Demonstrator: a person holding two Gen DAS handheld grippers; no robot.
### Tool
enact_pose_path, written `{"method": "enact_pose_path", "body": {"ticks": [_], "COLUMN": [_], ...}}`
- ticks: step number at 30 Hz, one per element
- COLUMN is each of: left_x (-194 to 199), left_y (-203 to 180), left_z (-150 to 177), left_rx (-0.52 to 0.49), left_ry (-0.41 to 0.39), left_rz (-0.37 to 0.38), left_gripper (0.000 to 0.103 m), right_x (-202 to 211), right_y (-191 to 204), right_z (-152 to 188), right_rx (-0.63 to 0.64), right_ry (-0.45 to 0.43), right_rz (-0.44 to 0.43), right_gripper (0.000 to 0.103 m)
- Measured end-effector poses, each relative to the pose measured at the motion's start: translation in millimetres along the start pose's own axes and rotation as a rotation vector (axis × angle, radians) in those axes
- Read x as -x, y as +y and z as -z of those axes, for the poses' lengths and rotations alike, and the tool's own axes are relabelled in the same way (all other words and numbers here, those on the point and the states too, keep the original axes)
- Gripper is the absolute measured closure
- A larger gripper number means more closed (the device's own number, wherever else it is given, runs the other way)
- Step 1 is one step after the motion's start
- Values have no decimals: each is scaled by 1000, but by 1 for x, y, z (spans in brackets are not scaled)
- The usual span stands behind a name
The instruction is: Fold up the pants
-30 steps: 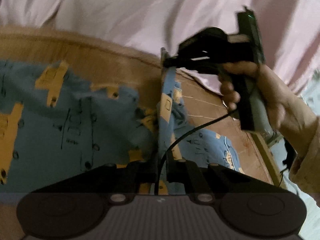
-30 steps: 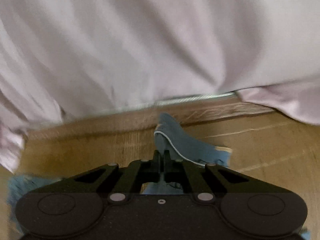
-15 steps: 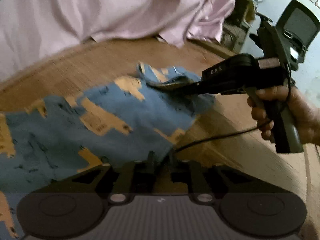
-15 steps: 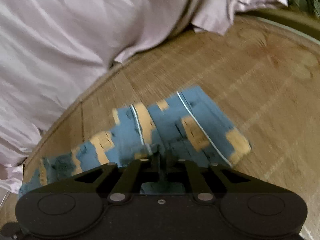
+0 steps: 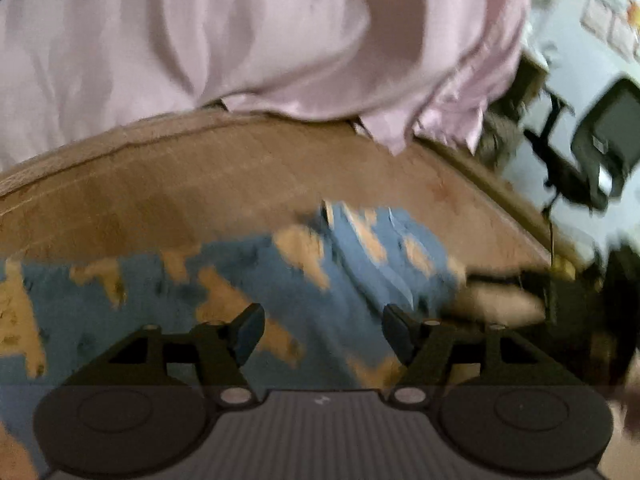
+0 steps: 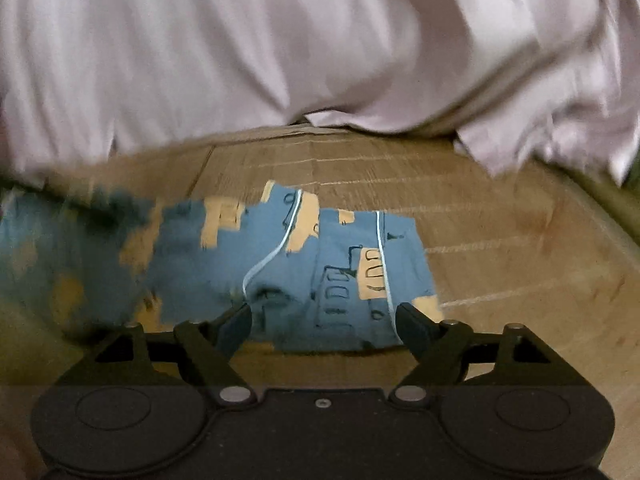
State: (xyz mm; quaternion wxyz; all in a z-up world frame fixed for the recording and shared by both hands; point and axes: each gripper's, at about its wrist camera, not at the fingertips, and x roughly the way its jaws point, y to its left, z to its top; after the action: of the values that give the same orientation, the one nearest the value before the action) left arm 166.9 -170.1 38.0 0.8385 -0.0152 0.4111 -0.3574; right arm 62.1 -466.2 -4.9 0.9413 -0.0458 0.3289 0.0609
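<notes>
Both the left hand-held gripper and right hand-held gripper, clamped a second ago, now stand spread, releasing the blue patterned fabric pants folded on the wooden surface.

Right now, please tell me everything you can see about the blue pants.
The blue pants look like soft cloth, printed with tan patches and dark line drawings, with thin white piping lines. They lie flat on the wooden surface, apparently doubled over, with one end lying in front of the right hand-held gripper. That gripper and the left hand-held gripper are both open and hold none of the cloth. A pale pink sheet lies behind, apart from them.
</notes>
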Motion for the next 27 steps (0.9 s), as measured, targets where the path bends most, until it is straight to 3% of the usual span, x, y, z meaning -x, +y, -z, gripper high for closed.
{"method": "enact_pose_path", "body": {"ticks": [4,10,13,16,18,19,21,23,27], "left_x": [-34,-86,-102,-119,-128,-130,-129,-126,-118], "left_y": [1,-2,-3,-5,-6,-7,-7,-9,-21], "left_z": [-38,-72,-79,-85,-87,-87,-87,-90,-98], "left_rx": [24,71,108,127,139,142,162,178,184], "left_ry": [-19,45,71,126,161,168,162,154,147], "left_rz": [-15,-48,-43,-42,-49,-52,-39,-24,-19], "left_gripper": [23,22,29,54,81,88,89,91,94], "right_x": [2,-7,-15,-25,-31,-32,-33,-28,-15], "right_y": [23,62,75,79,77,77,76,75,53], "right_z": [11,14,15,12,11,12,14,15,11], "right_rx": [213,460,540,546,534,529,514,483,283], "right_ry": [-75,-176,-196,-163,-137,-136,-141,-164,-197], "right_rz": [45,22,38,42,19,11,1,12,11], "right_gripper": [22,22,33,53,64,70,78,103,103]}}
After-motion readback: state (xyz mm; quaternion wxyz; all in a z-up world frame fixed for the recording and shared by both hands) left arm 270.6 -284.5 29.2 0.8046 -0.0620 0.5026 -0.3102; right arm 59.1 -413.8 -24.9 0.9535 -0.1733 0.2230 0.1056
